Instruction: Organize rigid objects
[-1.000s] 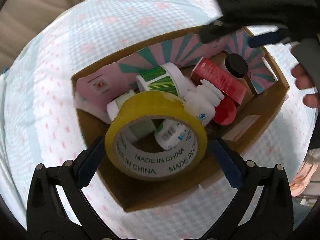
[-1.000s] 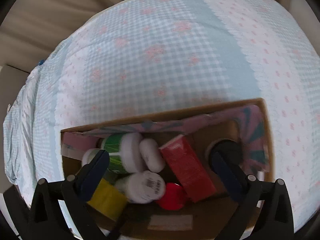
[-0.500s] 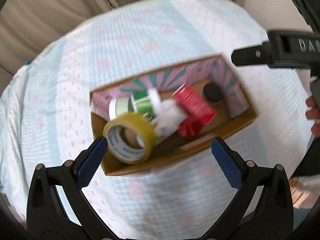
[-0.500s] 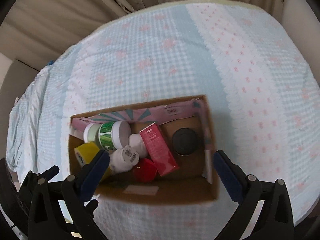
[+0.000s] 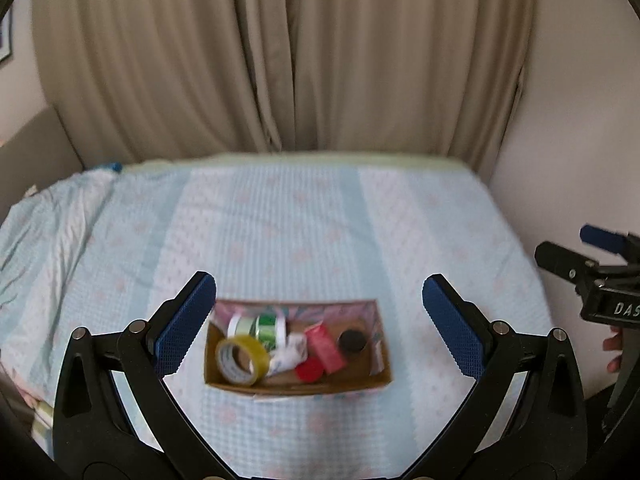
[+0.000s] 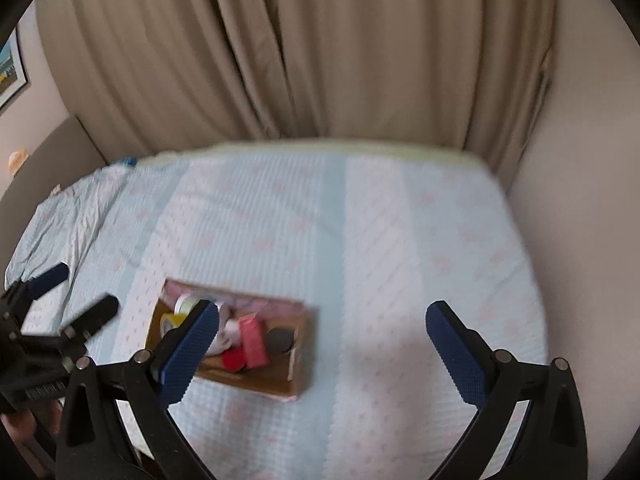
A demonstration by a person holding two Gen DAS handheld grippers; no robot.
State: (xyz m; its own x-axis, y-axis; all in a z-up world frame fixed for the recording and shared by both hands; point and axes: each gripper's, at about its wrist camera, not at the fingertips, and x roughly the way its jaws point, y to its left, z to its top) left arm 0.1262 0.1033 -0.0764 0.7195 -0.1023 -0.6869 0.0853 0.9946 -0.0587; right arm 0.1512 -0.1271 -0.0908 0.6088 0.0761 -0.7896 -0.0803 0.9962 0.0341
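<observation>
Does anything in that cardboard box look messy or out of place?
A little. In the box the things lie jumbled: the yellow tape roll leans on edge at the left end, and a white bottle and red carton lie tipped over. Nothing looks spilled or broken, though the view is blurry.

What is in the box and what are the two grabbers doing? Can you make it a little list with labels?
place: bed with a blue checked sheet, beige curtain behind
box: open cardboard box on the sheet
in the box: yellow tape roll, green-striped roll, white bottle, red box, red cap, black lid
left hand-held gripper: open, holding nothing, away from the box
right hand-held gripper: open, holding nothing
sharpness: blurry, so labels can't be read
</observation>
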